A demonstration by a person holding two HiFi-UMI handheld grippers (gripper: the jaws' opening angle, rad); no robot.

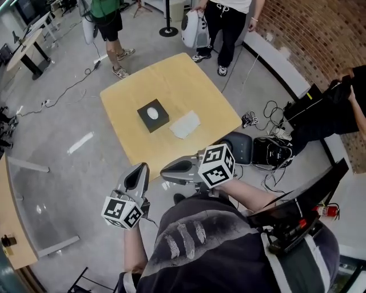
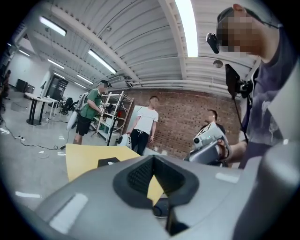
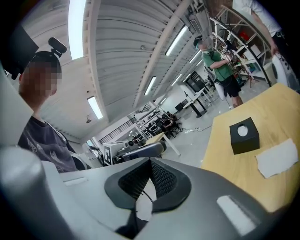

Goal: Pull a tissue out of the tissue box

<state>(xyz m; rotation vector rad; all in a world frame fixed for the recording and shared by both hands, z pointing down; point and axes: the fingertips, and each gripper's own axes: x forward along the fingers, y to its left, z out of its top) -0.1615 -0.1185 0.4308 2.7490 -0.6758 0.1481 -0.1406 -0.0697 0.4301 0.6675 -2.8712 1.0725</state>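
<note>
1. Two grippers are hanging in the air just off the near edge of the yellow table (image 1: pixel 189 86), both well apart from the tissue box.
2. At the far left, a person in a green shirt (image 1: pixel 106 14) is standing on the grey floor beyond the table.
3. The left gripper (image 1: pixel 136 173) is pointing towards the table. Its own view (image 2: pixel 152 159) is showing its ribbed pads pressing together at the tips with nothing between them.
4. The black tissue box (image 1: pixel 153 115) is sitting flat near the middle of the table, with white tissue (image 1: pixel 152 113) showing in its round top opening. It is also appearing in the left gripper view (image 2: pixel 108 162) and the right gripper view (image 3: pixel 244 134).
5. Just to the right of the box, apart from it, a loose white tissue (image 1: pixel 185 125) is lying flat on the tabletop (image 3: pixel 234 164). The right gripper view is catching it too (image 3: pixel 277 158).
6. The right gripper (image 1: pixel 166 170) is lying roughly level and pointing left. Its jaws are closing on each other (image 3: pixel 150 161) and gripping nothing.
7. Beyond the far edge of the table, a person in dark trousers (image 1: pixel 226 26) is standing.
8. Farther right, black cables and bags (image 1: pixel 271 150) are lying on the floor beside a brick wall (image 1: pixel 320 34).
</note>
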